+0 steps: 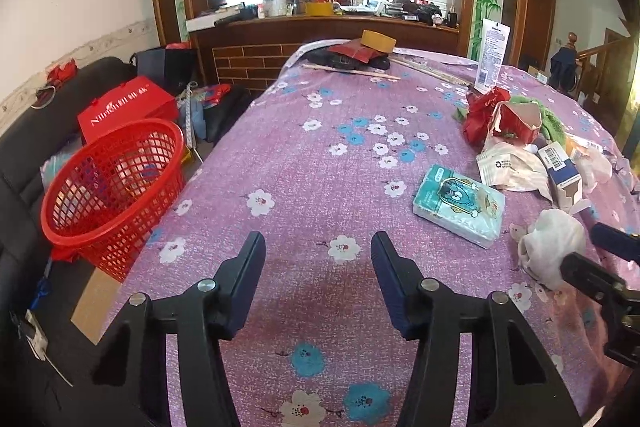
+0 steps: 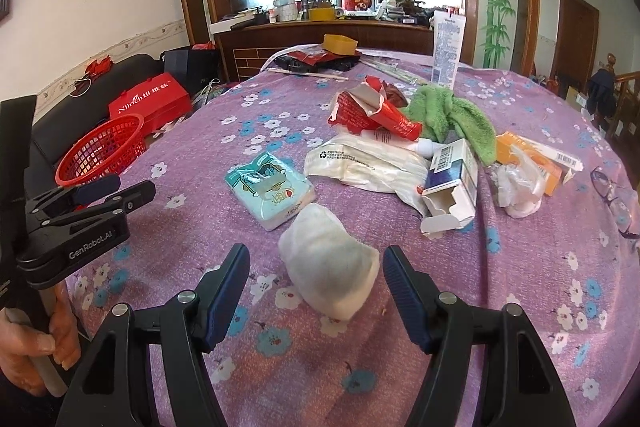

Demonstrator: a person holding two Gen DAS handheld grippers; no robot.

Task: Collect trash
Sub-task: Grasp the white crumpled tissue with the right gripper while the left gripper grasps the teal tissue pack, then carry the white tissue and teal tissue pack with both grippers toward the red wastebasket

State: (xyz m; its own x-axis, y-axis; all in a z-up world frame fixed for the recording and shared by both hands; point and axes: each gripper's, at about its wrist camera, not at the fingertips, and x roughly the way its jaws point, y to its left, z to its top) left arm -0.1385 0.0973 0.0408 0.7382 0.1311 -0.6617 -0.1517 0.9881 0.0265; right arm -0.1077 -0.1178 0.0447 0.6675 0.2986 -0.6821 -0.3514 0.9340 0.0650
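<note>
Collection is judged barely begun, with most of the rubbish seen lying on the floral tablecloth (image 2: 200, 227). Nearest, the right gripper (image 2: 316, 279) is held with jaws apart, and a crumpled white tissue wad (image 2: 332, 267) is framed between them at twelve o'clock; the pads are not pressed on it, so nothing is gripped yet. The left gripper (image 1: 318, 267) is also seen with jaws apart over bare cloth, nothing between them.

A little farther, a teal tissue pack (image 2: 268, 195) is noted at eleven o'clock of the wad, just beside it. Beyond, at one o'clock, a white plastic wrapper (image 2: 360, 163), an opened blue-and-white carton (image 2: 452, 183) and a clear crumpled bag (image 2: 516, 187) are heaped close together. Farther still, a torn red box (image 2: 372, 115) and a green cloth (image 2: 452, 115) are seen touching.

At ten o'clock in the left wrist view, the red mesh basket (image 1: 112, 187) is found off the table edge, well apart from the heap. Something pale is glimpsed through the mesh, but whether it lies inside the basket cannot be told. All the listed pieces are judged left to be carried over.
</note>
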